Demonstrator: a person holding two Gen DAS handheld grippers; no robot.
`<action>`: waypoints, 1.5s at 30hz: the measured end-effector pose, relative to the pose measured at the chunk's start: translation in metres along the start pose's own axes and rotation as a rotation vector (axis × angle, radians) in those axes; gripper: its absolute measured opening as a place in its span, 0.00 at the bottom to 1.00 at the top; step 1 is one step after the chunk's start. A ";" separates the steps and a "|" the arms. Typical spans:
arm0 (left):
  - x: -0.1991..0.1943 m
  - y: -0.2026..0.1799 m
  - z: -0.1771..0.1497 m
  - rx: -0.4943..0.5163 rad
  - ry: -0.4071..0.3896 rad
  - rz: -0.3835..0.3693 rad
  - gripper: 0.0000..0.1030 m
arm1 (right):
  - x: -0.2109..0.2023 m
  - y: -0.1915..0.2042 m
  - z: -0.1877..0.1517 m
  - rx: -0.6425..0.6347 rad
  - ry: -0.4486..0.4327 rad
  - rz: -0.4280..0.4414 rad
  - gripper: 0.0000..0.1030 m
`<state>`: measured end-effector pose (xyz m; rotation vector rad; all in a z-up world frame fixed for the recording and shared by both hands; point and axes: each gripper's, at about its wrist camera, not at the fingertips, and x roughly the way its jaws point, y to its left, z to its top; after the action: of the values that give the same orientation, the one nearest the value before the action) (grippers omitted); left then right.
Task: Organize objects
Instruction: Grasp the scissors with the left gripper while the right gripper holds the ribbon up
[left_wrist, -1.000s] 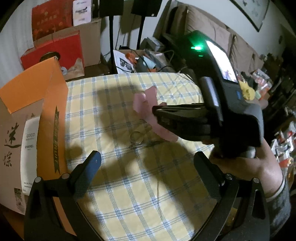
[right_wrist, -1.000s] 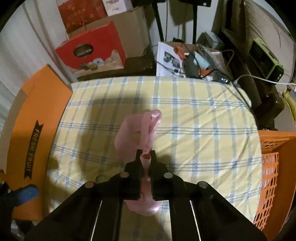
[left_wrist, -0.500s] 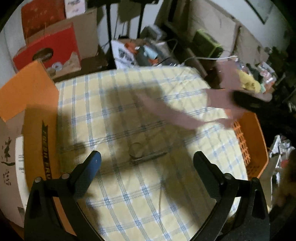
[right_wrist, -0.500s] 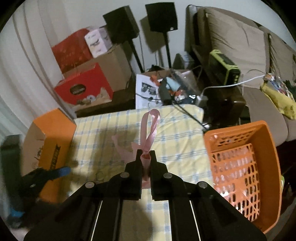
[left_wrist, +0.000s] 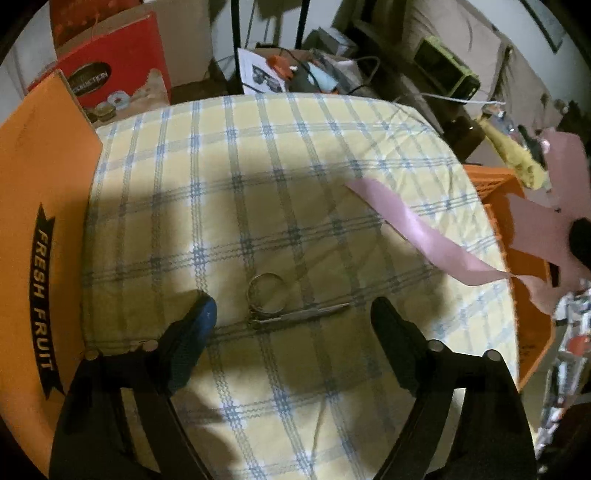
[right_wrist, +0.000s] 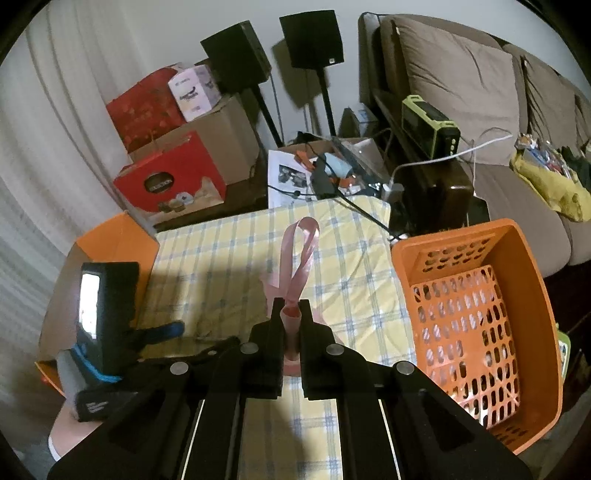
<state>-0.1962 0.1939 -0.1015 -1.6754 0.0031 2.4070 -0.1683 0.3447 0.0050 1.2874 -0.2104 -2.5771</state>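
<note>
Standing at the far left, an orange "FRESH FRUIT" box (left_wrist: 44, 206) is being seen beside the checked desk (left_wrist: 258, 177). The left tongs (left_wrist: 291, 317) are being held released above a metal ring with a thin rod (left_wrist: 273, 301) on the cloth. A pink ribbon (right_wrist: 297, 258) is being gripped by the clenched right tongs (right_wrist: 290, 314), lifted above the desk's right side beside the orange basket (right_wrist: 532, 280).

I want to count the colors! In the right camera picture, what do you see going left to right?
Orange cardboard box → yellow checked cloth → pink ribbon → orange basket.
</note>
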 end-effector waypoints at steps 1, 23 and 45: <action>0.001 -0.003 -0.002 0.014 -0.007 0.024 0.80 | -0.001 0.001 -0.002 0.002 0.000 0.003 0.05; -0.016 0.002 0.000 0.043 -0.005 -0.039 0.00 | -0.017 0.007 -0.006 0.005 -0.004 0.016 0.05; -0.016 -0.015 -0.041 0.081 0.038 -0.091 0.04 | -0.027 0.012 -0.020 0.009 -0.003 0.028 0.05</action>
<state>-0.1503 0.2010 -0.0993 -1.6487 0.0292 2.2777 -0.1346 0.3402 0.0168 1.2748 -0.2391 -2.5580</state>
